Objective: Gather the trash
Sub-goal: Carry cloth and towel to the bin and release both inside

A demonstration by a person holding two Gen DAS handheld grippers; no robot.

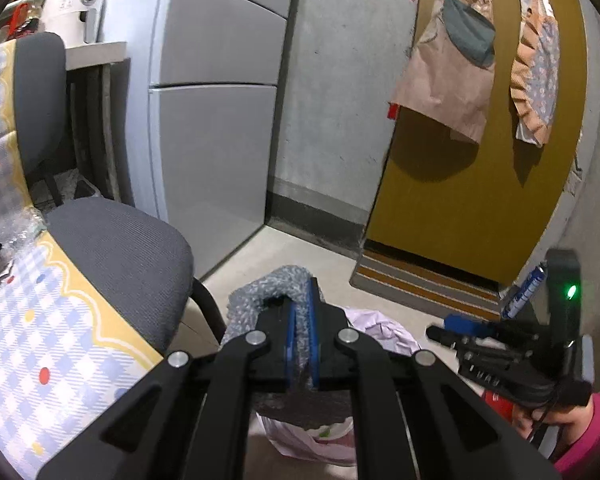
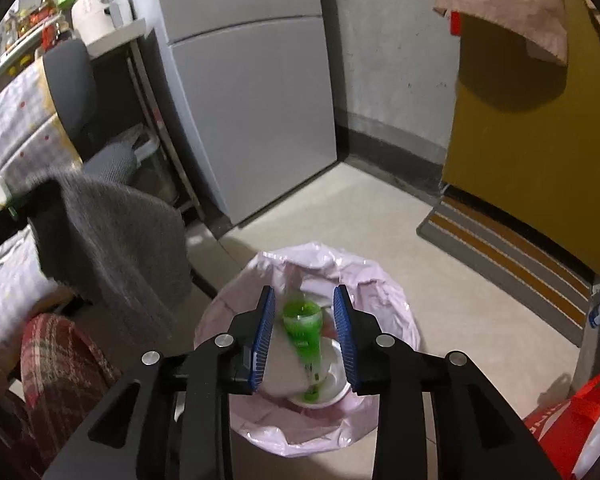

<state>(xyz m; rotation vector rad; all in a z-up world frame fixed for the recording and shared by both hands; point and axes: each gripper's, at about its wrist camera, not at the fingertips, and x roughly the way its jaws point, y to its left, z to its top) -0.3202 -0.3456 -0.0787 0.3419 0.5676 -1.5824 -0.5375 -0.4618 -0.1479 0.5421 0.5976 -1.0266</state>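
My left gripper (image 1: pixel 302 322) is shut on a grey fluffy cloth (image 1: pixel 268 292) and holds it above the trash bin with a pink bag (image 1: pixel 374 326). The cloth also hangs at the left of the right wrist view (image 2: pixel 116 240). My right gripper (image 2: pixel 305 332) is open, directly above the pink-lined bin (image 2: pixel 384 280). A green plastic cup (image 2: pixel 304 328), blurred, is between the fingers, over a white bowl (image 2: pixel 336 384) inside the bin. The right gripper also shows in the left wrist view (image 1: pixel 480 334).
A grey office chair (image 1: pixel 120 252) and a table with a checked cloth (image 1: pixel 40 320) are at the left. A grey fridge (image 1: pixel 212 120) stands behind, a yellow door (image 1: pixel 480 200) with a striped mat (image 1: pixel 420 284) to the right. A red bag (image 2: pixel 572 420) sits at lower right.
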